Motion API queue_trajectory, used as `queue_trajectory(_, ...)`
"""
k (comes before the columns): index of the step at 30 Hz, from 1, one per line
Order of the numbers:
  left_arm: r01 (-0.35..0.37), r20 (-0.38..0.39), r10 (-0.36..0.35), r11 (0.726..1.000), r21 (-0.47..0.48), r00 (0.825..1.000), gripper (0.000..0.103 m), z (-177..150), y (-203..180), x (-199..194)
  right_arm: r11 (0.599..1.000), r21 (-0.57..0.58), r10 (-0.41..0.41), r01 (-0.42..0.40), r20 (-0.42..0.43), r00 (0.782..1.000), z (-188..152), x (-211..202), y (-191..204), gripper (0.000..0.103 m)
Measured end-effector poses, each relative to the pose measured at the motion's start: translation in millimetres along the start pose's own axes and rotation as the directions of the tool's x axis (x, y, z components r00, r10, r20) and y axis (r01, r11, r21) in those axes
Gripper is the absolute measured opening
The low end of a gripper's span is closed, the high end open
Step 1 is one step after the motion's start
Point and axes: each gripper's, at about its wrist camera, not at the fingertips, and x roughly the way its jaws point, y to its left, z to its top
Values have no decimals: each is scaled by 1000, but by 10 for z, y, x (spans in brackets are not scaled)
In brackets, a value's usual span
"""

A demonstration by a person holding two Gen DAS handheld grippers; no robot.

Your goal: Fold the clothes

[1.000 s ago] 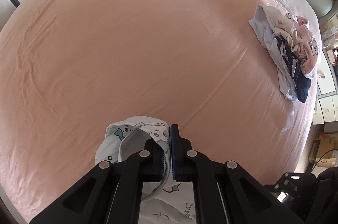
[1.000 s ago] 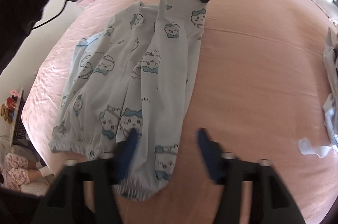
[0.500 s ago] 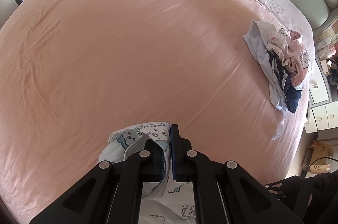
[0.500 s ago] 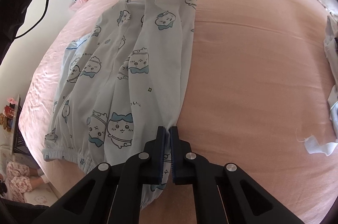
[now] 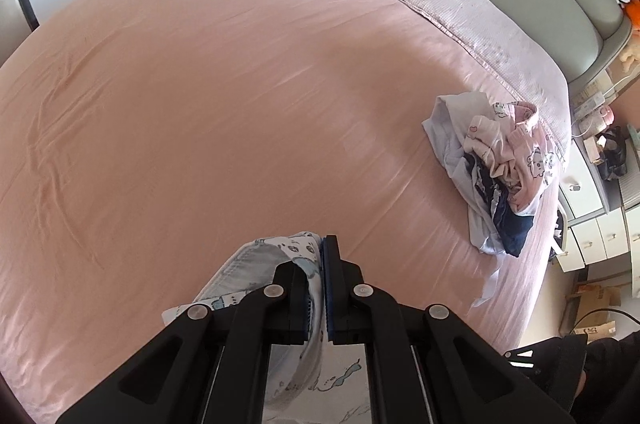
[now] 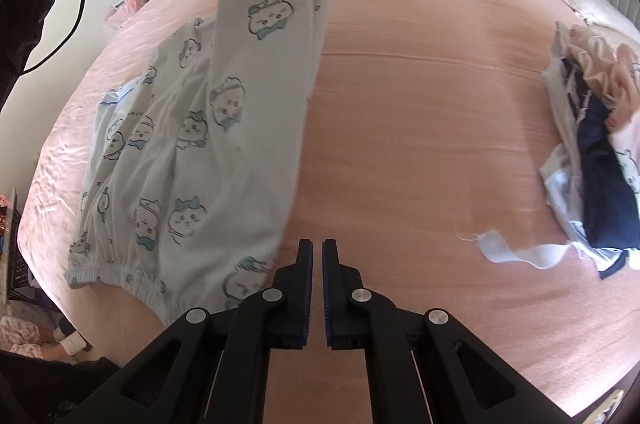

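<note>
From the left wrist, our left gripper (image 5: 322, 280) pinches the pale blue printed pajamas (image 5: 276, 256) above the pink bed (image 5: 200, 84)'s near edge. From the right wrist, our right gripper (image 6: 316, 278) is closed on nothing; the pajamas (image 6: 192, 152) drape toward the left edge, a clothes pile (image 6: 592, 160) at the right.

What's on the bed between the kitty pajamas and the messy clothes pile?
Nothing: only bare pink sheet lies between the pajamas and the pile, as the right wrist view shows.

Blurred along the pyjama trousers' (image 6: 192, 160) lower right edge; waistband partly hidden behind the right tool (image 6: 316, 256).
</note>
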Motion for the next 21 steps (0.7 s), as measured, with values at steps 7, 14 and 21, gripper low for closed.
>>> queue_trajectory(7, 29, 4, -29, 999, 17, 1000, 4, 133, -156, 182, 985, 79, 152, -151, -3, 988, -51, 7, -70, 4)
queue_trajectory(14, 66, 56, -65, 998, -10, 996, 4, 149, -99, 60, 957, 141, 255, -253, 6, 967, -70, 181, -75, 61)
queue_trajectory(21, 90, 115, -83, 994, -55, 990, 4, 121, 62, -170, 880, 241, 403, -410, 80, 912, -138, 379, -180, 61)
